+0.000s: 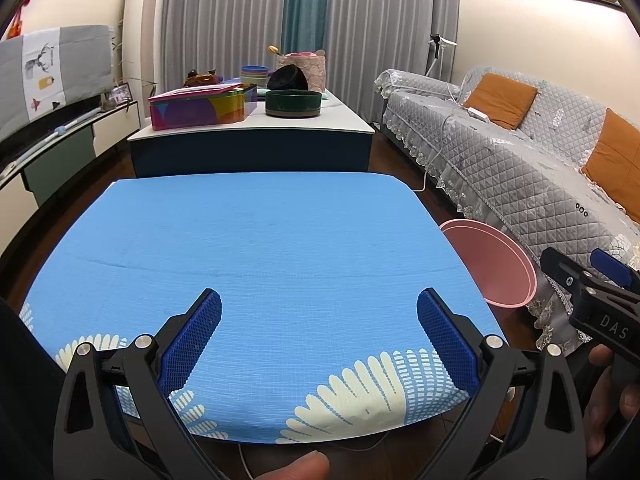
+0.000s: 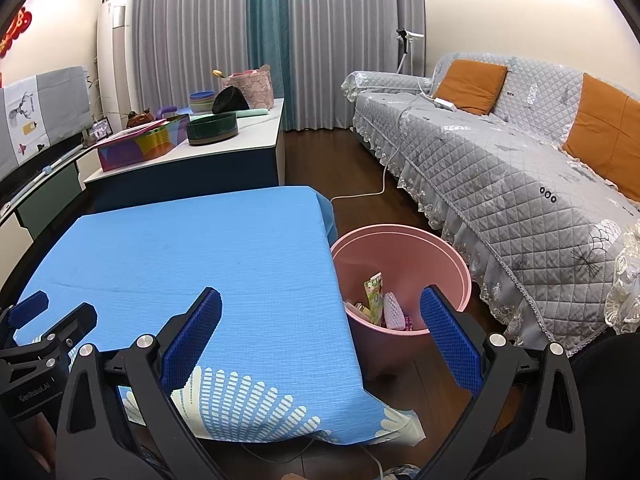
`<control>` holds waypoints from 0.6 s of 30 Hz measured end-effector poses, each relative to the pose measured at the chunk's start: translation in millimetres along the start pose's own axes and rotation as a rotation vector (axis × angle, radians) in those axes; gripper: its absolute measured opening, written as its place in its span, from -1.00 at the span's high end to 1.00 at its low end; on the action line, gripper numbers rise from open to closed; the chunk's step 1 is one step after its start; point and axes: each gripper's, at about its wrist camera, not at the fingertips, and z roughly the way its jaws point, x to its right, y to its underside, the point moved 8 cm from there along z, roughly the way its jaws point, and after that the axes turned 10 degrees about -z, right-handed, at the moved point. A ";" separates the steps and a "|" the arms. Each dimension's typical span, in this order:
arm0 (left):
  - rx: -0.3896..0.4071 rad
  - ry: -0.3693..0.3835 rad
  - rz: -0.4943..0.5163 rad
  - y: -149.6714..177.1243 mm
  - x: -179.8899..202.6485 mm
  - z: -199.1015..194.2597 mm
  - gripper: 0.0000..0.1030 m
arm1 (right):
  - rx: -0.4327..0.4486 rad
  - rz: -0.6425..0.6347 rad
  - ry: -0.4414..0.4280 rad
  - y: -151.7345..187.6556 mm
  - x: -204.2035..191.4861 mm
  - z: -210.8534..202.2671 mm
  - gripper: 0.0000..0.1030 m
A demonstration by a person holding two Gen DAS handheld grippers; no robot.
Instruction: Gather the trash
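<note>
With both the left gripper (image 1: 319, 332) and right gripper (image 2: 320, 330) held wide and empty over the bare blue cloth (image 1: 256, 240), the trash (image 2: 380, 304) sits in the pink bin (image 2: 440, 248) (beside the table), so a careless right-hand swing could knock it over.

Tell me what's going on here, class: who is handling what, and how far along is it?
A person holds a two-finger gripper in each hand over a table with a blue flower-print cloth. Both the left gripper and the right gripper have their jaws wide apart and hold nothing. No trash shows on the cloth. Beside the table, on the floor, a round pink plastic bin already contains several wrappers, so the collecting looks largely done.
</note>
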 end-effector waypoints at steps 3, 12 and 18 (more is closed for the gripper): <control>-0.002 -0.001 -0.002 0.8 0.7 0.8 -0.85 | -0.001 0.000 -0.001 0.3 -0.1 -0.2 -0.90; -0.002 0.000 -0.002 0.5 0.7 0.4 -0.85 | -0.001 0.000 0.000 0.5 0.3 -0.1 -0.90; -0.003 0.001 0.000 2.0 3.1 0.6 -0.85 | -0.001 0.000 -0.001 0.8 0.7 -0.1 -0.90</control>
